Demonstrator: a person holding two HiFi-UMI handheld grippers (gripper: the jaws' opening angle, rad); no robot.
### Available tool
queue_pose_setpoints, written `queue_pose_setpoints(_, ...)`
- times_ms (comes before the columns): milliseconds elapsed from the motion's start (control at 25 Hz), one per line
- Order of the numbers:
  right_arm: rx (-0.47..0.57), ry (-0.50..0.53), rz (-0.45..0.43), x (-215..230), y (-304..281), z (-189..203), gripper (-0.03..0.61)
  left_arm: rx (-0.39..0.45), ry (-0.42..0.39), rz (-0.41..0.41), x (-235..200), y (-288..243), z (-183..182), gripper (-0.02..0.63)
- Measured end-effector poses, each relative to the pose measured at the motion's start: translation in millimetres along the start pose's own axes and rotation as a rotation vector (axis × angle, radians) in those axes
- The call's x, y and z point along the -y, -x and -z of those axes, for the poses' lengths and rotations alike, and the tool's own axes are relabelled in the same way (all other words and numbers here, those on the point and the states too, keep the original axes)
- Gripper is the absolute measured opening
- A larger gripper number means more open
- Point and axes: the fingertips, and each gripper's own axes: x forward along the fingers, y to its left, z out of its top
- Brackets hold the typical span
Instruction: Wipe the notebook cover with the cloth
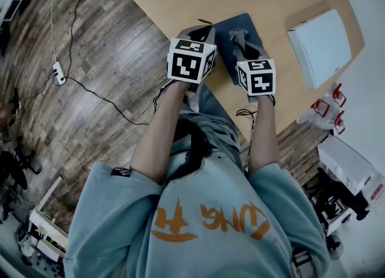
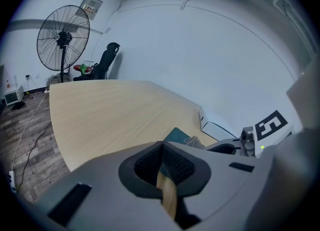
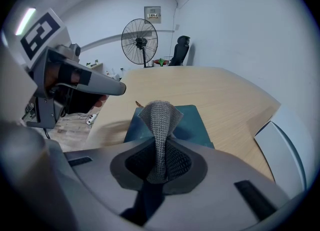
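**Right gripper and cloth over the notebook.** The right gripper (image 3: 160, 150) was clamped on a grey waffle-knit cloth (image 3: 160, 117), whose free fold stood out past the jaws above a dark teal rectangular notebook (image 3: 192, 122). The notebook lay flat near the front edge of a pale wooden table (image 3: 225, 87). The cloth was pinched low, so a loose tuft projected ahead of the jaws. This was judged to serve as the wiping pad and keep the hard jaws off the cover. The left gripper (image 2: 161, 150) had its jaws closed together on nothing, with only a sliver of table grain visible behind them. It was held just beside the notebook's left edge, probably to steady the book, though contact could not be confirmed. Only the right gripper view showed the cloth's weave and how it was held. Only the left gripper view showed the empty, closed jaws. The head view alone gave the layout: both grippers were side by side at the table's near edge, and a white flat rectangular panel (image 1: 319, 45) lay well apart, to the right of the notebook. No view settled whether the cloth touched the cover.
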Motion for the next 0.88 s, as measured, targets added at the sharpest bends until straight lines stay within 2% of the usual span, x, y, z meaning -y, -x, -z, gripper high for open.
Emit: queue_pose_setpoints(880, 0.001, -0.059, 0.042, 3, 26, 35, 0.029, -0.049, -0.067, 0.063, 29, -2, 15, 0.018)
